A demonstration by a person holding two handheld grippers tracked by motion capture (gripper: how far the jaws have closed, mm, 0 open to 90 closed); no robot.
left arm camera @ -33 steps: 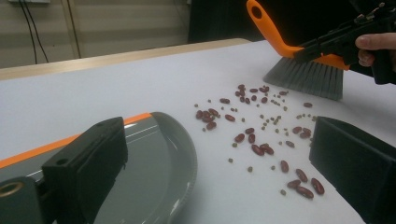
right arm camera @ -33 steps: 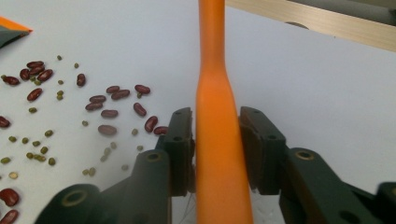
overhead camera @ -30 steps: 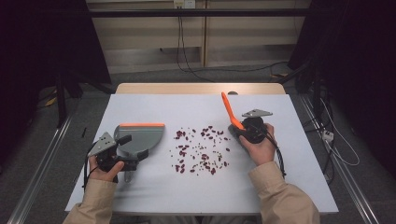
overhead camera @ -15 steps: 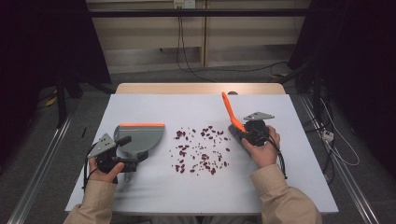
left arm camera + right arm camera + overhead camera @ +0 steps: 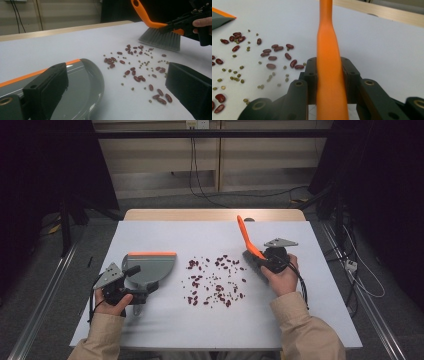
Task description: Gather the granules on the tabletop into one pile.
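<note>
Brush (image 5: 247, 241) up on the table's right side, orange handle clamped between the right gripper (image 5: 263, 260) jaws, just squeezed tight onto it. Handle running straight up the middle of the right gripper view (image 5: 328, 62), top end cut off by the frame, bristles hidden below. Grey bristles (image 5: 160, 40) visible from the left gripper view, resting on the white table (image 5: 210, 330) just beyond the scattered beans (image 5: 216, 281). Dark red beans and tiny green ones mixed together; green ones too small to make out from the high view. Dustpan (image 5: 149, 268) lying flat on the left, orange lip facing away from the person, handle end buried under the left gripper (image 5: 131, 287). Left gripper jaws looking spread wide in its own view, one over the pan's grey rim (image 5: 98, 82), the other off over the beans; actual grip on the pan's handle not visible, so hard to call. Right hand (image 5: 282, 277) wrapped around its gripper, beans between brush and pan.
</note>
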